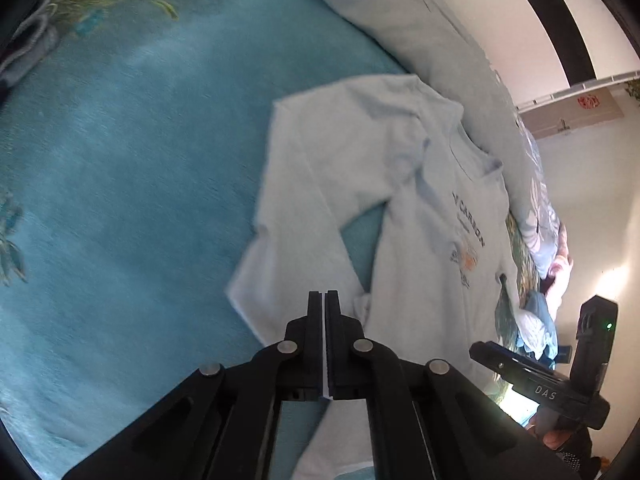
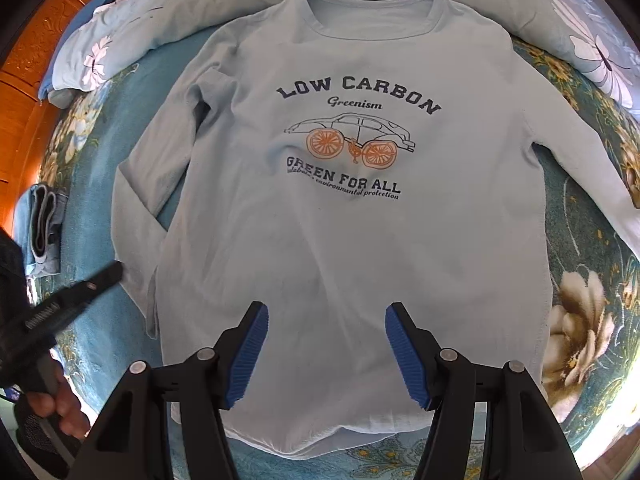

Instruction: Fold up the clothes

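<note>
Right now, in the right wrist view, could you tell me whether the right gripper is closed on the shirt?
No, the right gripper is open, its blue pads apart above the shirt.

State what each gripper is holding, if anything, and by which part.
The left gripper is shut on the cuff end of the shirt sleeve. The right gripper is open above the hem, holding nothing.

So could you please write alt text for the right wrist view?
A pale blue long-sleeved shirt printed "LOW CARBON" lies face up on a teal floral bedspread. The right gripper hovers open over its hem, and the left gripper reaches its sleeve.
</note>
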{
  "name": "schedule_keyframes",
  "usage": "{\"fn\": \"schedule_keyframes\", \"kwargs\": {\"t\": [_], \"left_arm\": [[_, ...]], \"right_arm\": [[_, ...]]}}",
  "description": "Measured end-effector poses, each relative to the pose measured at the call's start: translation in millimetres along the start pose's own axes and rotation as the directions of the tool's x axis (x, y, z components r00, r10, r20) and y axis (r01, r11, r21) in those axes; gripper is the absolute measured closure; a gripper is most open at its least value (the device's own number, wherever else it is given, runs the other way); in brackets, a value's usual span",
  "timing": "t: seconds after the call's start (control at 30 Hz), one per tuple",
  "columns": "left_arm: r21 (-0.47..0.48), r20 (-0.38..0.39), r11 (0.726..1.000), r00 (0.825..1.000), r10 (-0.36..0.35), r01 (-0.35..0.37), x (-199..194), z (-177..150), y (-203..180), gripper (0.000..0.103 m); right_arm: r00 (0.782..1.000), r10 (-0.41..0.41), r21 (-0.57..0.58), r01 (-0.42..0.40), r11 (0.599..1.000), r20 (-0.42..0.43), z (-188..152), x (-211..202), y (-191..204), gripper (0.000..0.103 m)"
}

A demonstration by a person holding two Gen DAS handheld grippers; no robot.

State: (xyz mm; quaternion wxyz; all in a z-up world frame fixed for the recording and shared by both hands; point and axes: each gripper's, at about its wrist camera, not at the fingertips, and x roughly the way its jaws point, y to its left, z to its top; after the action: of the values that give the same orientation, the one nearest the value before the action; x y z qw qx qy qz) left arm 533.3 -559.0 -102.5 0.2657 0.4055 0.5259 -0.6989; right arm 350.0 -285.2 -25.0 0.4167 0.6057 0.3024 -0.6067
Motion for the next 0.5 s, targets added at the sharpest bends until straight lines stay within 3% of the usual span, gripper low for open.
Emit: {"fn": "schedule_keyframes", "kwargs": {"t": [0.2, 0.3, 0.43, 0.5], "left_arm": [[0.042, -0.038, 0.999, 0.999, -0.002, 0.003, 12, 19, -12, 0.102], [0.015, -0.077, 1.0, 0.997, -0.013, 0.014, 11, 24, -8, 0.098], [-0.024, -0.094, 1.0, 0.996, 0.002, -0.004, 33, 30, -23, 0.07], [-0.004, -0.091, 0.998, 0.994, 0.06, -0.061, 42, 29, -34, 0.065]], "right_arm": [[1.0, -0.003, 0.022, 0.003, 1.0, -0.002, -3, 4, 7, 0.038], [1.0, 0.003, 0.023, -0.003, 1.0, -0.004, -4, 7, 13, 0.038], [1.0, 0.012, 0.022, -0.012, 1.0, -0.008, -7, 11, 21, 0.038], [1.0, 0.016, 0.022, -0.016, 1.0, -0.011, -8, 14, 25, 0.038]]}}
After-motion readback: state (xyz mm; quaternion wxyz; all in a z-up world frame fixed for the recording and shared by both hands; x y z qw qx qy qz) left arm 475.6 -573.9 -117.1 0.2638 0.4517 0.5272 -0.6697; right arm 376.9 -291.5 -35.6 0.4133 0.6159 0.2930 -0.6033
